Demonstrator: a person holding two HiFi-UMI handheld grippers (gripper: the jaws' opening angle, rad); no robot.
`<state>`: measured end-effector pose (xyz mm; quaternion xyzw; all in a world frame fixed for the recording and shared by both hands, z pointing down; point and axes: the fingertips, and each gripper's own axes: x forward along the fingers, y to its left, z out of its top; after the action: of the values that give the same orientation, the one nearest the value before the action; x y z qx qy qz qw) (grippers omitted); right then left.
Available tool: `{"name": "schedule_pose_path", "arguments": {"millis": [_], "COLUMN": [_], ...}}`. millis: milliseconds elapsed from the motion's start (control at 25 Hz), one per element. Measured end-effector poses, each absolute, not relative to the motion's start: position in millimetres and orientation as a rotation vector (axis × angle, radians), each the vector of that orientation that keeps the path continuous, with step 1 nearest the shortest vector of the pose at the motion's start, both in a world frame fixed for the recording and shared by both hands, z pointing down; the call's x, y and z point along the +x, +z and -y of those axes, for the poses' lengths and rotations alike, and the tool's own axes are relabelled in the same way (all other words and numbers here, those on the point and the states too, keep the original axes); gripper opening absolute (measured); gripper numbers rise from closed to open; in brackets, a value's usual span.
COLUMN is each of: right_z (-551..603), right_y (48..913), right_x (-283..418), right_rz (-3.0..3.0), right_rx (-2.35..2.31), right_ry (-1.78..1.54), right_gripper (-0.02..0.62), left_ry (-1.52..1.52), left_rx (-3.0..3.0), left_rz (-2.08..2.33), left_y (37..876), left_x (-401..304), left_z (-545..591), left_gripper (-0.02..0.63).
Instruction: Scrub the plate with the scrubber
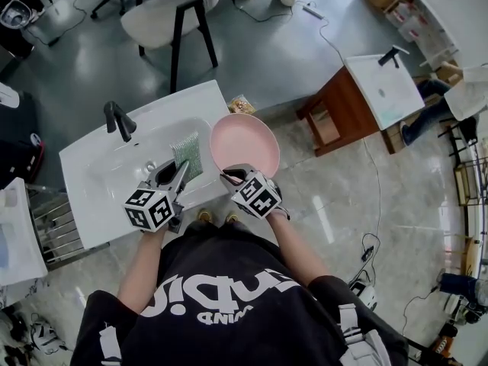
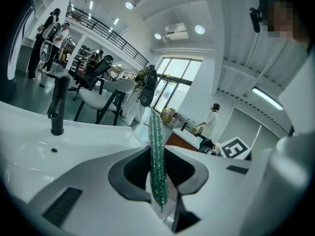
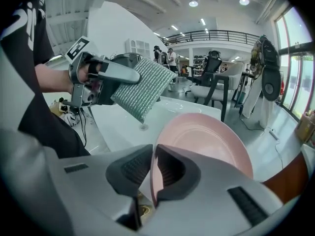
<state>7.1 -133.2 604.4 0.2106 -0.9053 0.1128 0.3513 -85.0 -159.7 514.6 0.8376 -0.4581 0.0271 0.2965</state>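
Nearest, bottom of the head view: person in a black T-shirt with white print, both forearms out.

Left gripper, lower centre-left, marker cube on its back: jaws clamped on the flat green mesh scrubber. Its own view shows the scrubber edge-on, pinched between the two pads and sticking up out of them.

Right gripper, just right of it, also carries a marker cube. Its jaws are clenched on the near rim of the round pink plate; its own view shows the rim in the narrow gap between the pads.

The plate is mid-frame in the head view, over the right end of the white washbasin top and partly past its edge. It is tilted, hollow face visible from above.

The scrubber hangs just left of the plate, over the basin's right side. The right gripper view shows a gap between them, no contact.

Black tap stands upright at the basin's back edge, left of the scrubber.

Further out, top of frame: white-seated chair with black legs on the grey floor. Upper right: second white basin top on a brown wooden cabinet, well apart.

Far background in the left gripper view: people standing, a railed upper level, big windows.
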Motion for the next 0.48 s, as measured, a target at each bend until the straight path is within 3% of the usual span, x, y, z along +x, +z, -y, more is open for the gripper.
{"name": "schedule_pose_path", "arguments": {"millis": [480], "right_z": [120], "right_y": [618], "right_x": [-2], "right_rz": [2.283], "right_rx": [0.511], "right_ry": [0.248], "right_gripper": [0.055], "left_ry": [0.052], "left_rx": [2.218], "left_rz": [1.217], "left_y": [515], "left_x": [-85], "left_z": [158], "left_gripper": [0.087]}}
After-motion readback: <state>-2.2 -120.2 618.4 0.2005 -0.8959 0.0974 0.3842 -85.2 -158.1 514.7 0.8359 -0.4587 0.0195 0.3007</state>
